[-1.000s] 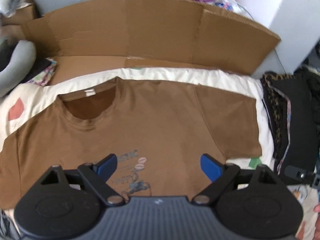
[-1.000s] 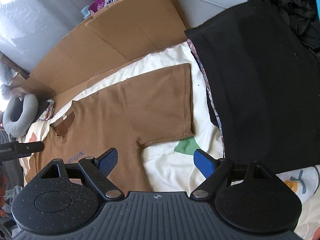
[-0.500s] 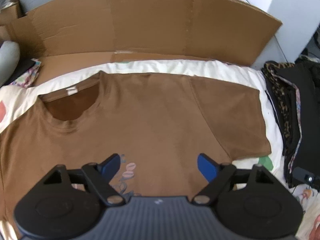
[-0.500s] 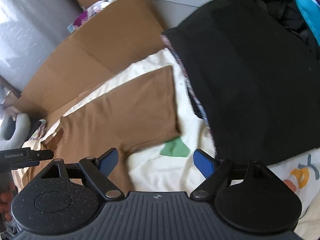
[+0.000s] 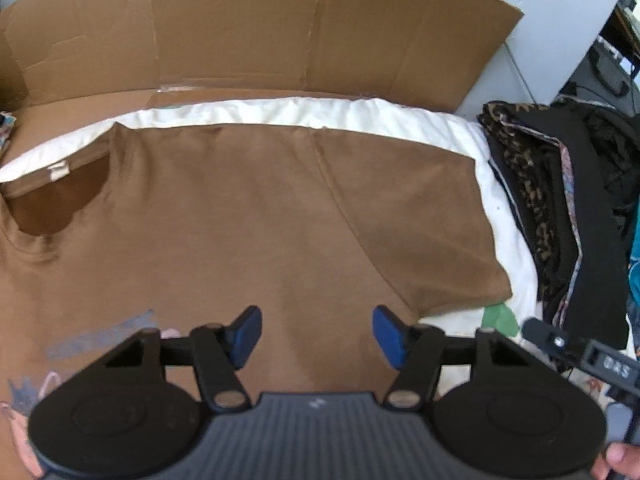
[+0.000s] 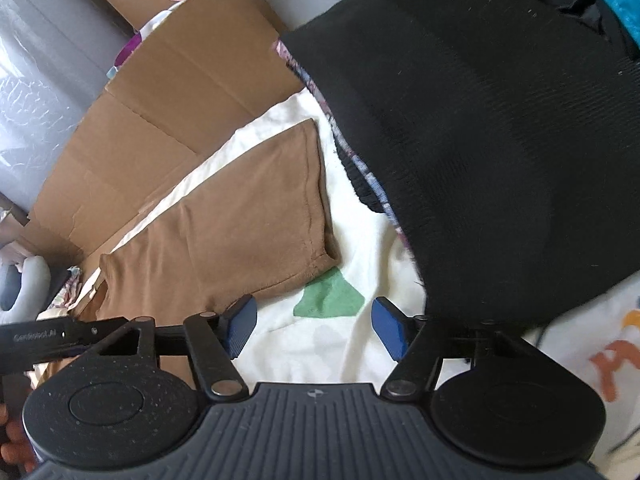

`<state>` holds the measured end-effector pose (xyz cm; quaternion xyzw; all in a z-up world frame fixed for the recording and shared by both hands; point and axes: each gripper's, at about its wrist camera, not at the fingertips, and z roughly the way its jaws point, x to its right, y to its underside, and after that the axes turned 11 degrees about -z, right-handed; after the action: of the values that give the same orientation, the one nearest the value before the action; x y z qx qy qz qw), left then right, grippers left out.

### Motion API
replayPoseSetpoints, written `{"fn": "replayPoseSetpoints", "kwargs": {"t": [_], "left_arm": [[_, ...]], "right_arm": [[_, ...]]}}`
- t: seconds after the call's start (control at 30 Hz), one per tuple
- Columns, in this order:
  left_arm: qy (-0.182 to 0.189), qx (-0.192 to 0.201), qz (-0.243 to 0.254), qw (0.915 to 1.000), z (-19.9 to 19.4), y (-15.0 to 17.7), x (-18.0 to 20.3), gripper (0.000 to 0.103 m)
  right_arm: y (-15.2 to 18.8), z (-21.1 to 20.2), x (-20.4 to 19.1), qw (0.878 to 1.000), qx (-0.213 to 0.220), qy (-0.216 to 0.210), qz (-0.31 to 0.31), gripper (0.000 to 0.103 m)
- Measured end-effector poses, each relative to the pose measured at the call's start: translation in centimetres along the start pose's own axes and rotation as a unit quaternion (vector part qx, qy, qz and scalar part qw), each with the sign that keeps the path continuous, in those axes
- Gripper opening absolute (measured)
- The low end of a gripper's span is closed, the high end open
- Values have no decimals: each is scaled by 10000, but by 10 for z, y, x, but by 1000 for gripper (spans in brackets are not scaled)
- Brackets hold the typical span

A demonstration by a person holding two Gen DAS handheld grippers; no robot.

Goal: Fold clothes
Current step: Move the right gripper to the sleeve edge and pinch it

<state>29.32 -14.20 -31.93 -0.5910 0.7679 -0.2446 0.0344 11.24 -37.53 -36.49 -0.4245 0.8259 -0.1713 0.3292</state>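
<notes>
The brown short-sleeved cotton T-shirt (image 5: 248, 216) lies spread flat, front up, on a cream bed sheet (image 5: 360, 110), collar to the far left and one sleeve (image 6: 280, 200) stretched out to the right. Over the last second the left hand-held gripper (image 5: 317, 332) has moved in closer: the shirt fills far more of its view and the collar has slid to the left edge. The right hand-held gripper (image 6: 312, 320) has swung right, so its view now holds mostly the sleeve and the stack of folded dark clothes (image 6: 480, 140). Both hand-held grippers have their blue pads spread wide, holding nothing, the left above the chest, the right above bare sheet just near the sleeve's cuff. The approach suggests the right sleeve side is about to be taken up, though no cloth is pinched or lifted.
</notes>
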Motion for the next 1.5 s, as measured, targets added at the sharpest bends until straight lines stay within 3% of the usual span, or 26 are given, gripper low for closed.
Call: {"fn": "replayPoseSetpoints", "kwargs": {"t": [0.1, 0.27, 0.57, 0.63, 0.7, 0.73, 1.23, 1.5], "left_arm": [[21, 51, 247, 9997, 7, 4, 3, 54], [149, 75, 284, 9995, 17, 11, 4, 49], [580, -13, 225, 9981, 29, 18, 11, 28], [609, -13, 262, 9978, 30, 20, 14, 19], [638, -12, 299, 9975, 32, 22, 16, 16], [652, -11, 317, 9974, 33, 23, 17, 15], [889, 177, 361, 9952, 41, 33, 28, 6], [1002, 200, -213, 9945, 53, 37, 22, 4]], "right_arm": [[-4, 14, -3, 10000, 25, -36, 87, 57], [-10, 34, -4, 9994, 21, -194, 270, 56], [-13, 55, 9, 9947, -2, -377, 956, 50], [-15, 59, 10, 9952, 17, -331, 916, 38], [-17, 62, 9, 9953, -30, -285, 928, 8], [-18, 62, 8, 9953, -45, -285, 924, 6], [-60, 36, -28, 9960, 574, -636, 243, 4], [-69, 34, -41, 9943, 504, -942, -44, 3]]}}
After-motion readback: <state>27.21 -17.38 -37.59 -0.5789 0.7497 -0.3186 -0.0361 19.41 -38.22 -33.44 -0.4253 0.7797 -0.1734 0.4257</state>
